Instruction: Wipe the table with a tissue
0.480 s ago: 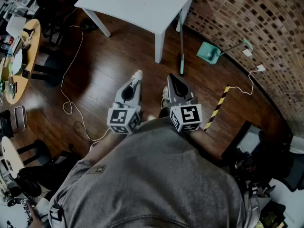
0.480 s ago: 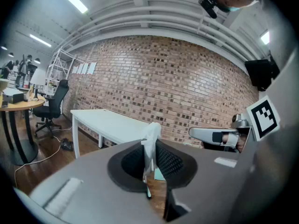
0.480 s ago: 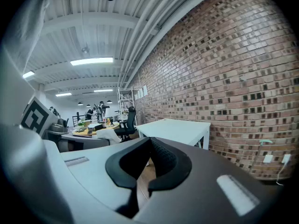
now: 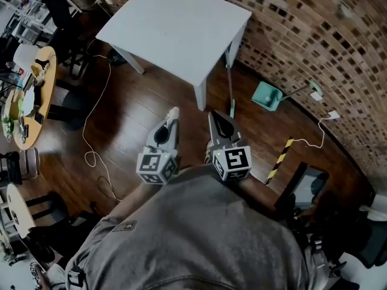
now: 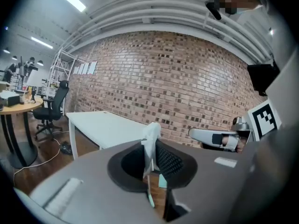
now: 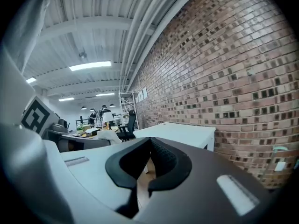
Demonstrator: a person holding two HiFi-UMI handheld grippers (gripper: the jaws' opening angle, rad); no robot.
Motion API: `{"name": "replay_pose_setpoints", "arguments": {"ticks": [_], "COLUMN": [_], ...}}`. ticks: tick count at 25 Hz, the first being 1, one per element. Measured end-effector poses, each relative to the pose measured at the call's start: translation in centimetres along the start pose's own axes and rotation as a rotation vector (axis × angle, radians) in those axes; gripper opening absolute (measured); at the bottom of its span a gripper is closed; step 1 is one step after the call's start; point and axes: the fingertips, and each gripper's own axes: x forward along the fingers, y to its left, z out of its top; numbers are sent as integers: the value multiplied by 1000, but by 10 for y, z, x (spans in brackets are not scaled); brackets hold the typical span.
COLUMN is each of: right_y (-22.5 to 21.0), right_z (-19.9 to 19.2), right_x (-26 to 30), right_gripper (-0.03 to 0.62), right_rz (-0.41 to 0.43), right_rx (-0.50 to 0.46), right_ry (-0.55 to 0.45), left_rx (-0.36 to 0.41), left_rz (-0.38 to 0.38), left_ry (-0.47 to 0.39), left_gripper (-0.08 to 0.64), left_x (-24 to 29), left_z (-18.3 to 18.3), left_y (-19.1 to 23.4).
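Standing on dark wood floor [image 4: 133,116], facing white table [image 4: 175,23] w/ both tools held out in front at waist level, side by side, not touching. In left gripper [image 4: 171,121]: jaws pinched tight on white tissue [image 4: 174,112], crumpled end poking up past the tips, rest hanging down betw. the pads. Tissue well short of table, over the floor near the closest table leg. In right gripper [image 4: 213,116]: jaws closed together, tips meeting, nothing betw. them; just beside the left one, pointing same way. Behind table: brick wall [image 4: 314,35]. On floor to rt of table: teal dustpan [image 4: 266,96] near the wall, thin pole [image 4: 230,80] standing by table's near-right leg. Off to left: round wooden desk [image 4: 30,95] w/ clutter, white cable [image 4: 91,132] trailing across the boards, black office chair [image 5: 52,107] in bkgd
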Motion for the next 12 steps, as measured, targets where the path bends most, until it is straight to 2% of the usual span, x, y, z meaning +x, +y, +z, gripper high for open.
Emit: {"name": "replay_pose_setpoints", "arguments": {"ticks": [5, 12], "right_y": [-20, -16], "right_z": [11, 16], "right_x": [28, 60], "right_gripper": [14, 14], "right_rz": [39, 87], "right_rx": [0, 4], "right_ry": [-24, -20], "left_rx": [3, -13], "left_rz": [48, 94], "left_ry": [-27, -57], "left_gripper": [34, 34], "left_x": [29, 41], "left_z": [13, 29], "left_y": [6, 31]}}
